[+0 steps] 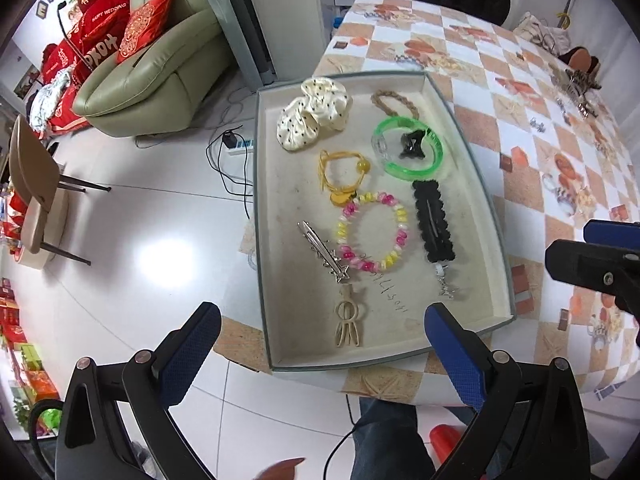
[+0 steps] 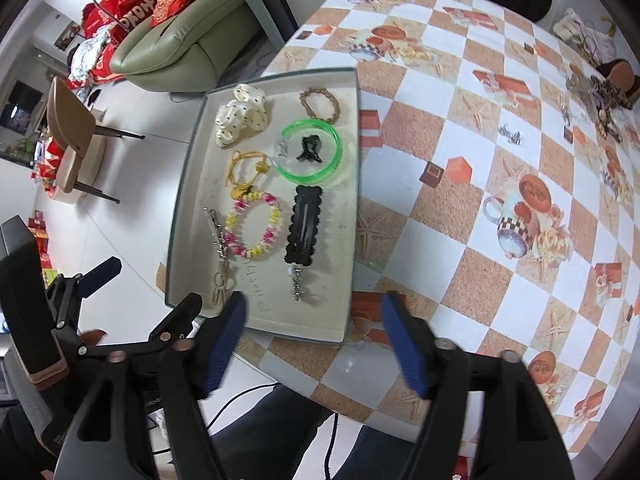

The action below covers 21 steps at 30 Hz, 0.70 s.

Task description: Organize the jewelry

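Note:
A beige tray (image 1: 472, 168) (image 2: 352, 184) lies at the table's left edge. It holds a dotted cream scrunchie (image 1: 312, 114) (image 2: 240, 114), a braided brown band (image 1: 394, 104) (image 2: 320, 106), a green bangle (image 1: 408, 148) (image 2: 312, 152) around a small black claw clip (image 1: 412, 144), a yellow hair tie (image 1: 340, 172), a pink-yellow bead bracelet (image 1: 374, 232) (image 2: 256, 226), a black snap clip (image 1: 434, 222) (image 2: 304, 226), silver clips (image 1: 324, 252) and a beige clip (image 1: 348, 322). My left gripper (image 1: 320, 354) is open and empty at the tray's near edge. My right gripper (image 2: 314, 338) is open and empty there too.
More loose jewelry (image 1: 576, 88) (image 2: 600, 96) lies at the table's far right, with a small silver piece (image 2: 510, 134) nearer. The checkered tablecloth (image 2: 480, 200) covers the table. A green sofa (image 1: 160, 60), a chair (image 1: 36, 184) and a power strip (image 1: 240, 148) are left on the floor.

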{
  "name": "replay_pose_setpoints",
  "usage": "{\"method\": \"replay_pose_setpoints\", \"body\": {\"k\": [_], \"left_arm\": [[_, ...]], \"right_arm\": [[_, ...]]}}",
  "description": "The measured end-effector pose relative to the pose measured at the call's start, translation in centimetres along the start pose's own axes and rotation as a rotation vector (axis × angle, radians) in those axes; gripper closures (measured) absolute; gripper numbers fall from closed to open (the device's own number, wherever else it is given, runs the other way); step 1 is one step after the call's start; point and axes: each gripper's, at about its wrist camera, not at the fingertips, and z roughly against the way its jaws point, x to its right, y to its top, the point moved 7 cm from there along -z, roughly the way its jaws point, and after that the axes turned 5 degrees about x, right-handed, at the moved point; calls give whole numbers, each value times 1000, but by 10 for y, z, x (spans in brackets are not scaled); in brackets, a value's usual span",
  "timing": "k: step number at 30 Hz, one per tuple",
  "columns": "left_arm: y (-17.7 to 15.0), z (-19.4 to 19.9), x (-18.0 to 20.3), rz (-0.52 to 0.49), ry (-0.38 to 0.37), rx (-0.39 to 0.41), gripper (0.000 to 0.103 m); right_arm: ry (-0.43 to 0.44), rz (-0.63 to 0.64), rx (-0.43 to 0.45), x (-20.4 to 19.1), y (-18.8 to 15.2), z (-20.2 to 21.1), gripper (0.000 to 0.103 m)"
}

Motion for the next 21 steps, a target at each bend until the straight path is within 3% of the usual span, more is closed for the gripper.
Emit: {"method": "replay_pose_setpoints", "body": {"k": [9,11,21], "left_arm": [[13,38,-12,22,-6,32,0],[17,48,-14,34,-8,43,0],[33,86,-22,95,-46,57,0]], "right_arm": [[-37,65,51,-17,19,38,20],[-43,75,68,-20,24,47,12],[-118,112,111,-27,39,80,12]]}}
